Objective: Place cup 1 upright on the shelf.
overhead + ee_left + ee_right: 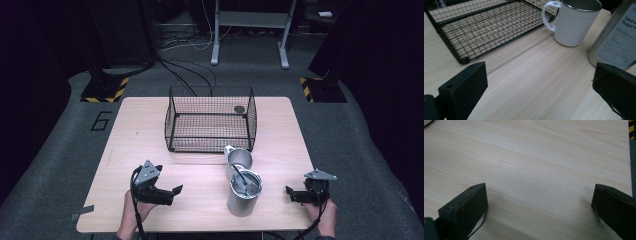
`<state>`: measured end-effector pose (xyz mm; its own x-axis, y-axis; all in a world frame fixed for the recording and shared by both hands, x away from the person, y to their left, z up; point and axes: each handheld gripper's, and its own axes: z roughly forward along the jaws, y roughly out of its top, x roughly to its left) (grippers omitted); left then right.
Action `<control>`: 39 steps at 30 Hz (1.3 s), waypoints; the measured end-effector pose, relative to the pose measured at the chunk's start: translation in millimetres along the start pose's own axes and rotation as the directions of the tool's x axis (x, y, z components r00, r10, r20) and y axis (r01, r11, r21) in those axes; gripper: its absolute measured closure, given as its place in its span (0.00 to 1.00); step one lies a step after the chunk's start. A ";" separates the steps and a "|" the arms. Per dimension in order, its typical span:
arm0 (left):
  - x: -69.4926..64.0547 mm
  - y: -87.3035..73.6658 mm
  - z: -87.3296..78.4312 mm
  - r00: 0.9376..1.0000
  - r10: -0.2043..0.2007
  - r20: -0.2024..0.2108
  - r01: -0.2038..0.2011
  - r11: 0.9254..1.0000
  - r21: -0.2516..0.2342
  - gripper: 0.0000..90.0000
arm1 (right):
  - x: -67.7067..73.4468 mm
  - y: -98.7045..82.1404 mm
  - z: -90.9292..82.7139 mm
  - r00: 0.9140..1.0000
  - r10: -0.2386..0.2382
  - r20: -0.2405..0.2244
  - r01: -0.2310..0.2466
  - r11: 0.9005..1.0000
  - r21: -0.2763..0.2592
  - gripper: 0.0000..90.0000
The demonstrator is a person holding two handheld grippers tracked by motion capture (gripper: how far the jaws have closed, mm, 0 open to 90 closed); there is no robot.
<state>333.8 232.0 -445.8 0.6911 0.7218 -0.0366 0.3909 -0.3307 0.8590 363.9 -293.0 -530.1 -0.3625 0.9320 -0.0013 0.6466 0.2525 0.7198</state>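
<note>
A silver metal tin [243, 194] with a white label [619, 47] stands at the table's front centre, with a scoop or utensil resting in its open top. Just behind it sits a white ribbed mug [238, 159] [574, 22], handle to the left. A black wire basket [211, 120] [486, 27] stands behind the mug. My left gripper [176, 191] [539, 92] is open, low over the wood left of the tin. My right gripper [290, 192] [539, 212] is open too, right of the tin, holding nothing.
The light wooden table [150, 150] has bare wood on its left side and around both grippers. A small dark round object [239, 109] lies inside the basket at its back right. Cables and a grey desk frame [250, 30] stand on the floor beyond.
</note>
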 end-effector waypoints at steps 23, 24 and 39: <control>-44.9 29.2 29.2 0.981 0.103 0.167 -0.098 0.994 -0.039 0.00 | -0.2 0.0 0.1 1.000 -0.004 0.001 0.004 1.000 -0.002 0.00; -47.7 30.5 31.2 0.980 0.107 0.170 -0.102 0.994 -0.043 0.00 | -0.2 0.0 0.1 1.000 -0.004 0.001 0.004 1.000 -0.002 0.00; -76.6 48.4 52.5 0.942 0.168 0.290 -0.153 0.985 -0.075 0.00 | -0.1 0.0 0.1 1.000 -0.004 0.002 0.004 1.000 -0.003 0.00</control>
<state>331.7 128.8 -428.2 0.8933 0.4479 -0.0380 0.2340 -0.3910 0.8901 364.0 -293.1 -530.2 -0.3641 0.9313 -0.0055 0.6429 0.2556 0.7220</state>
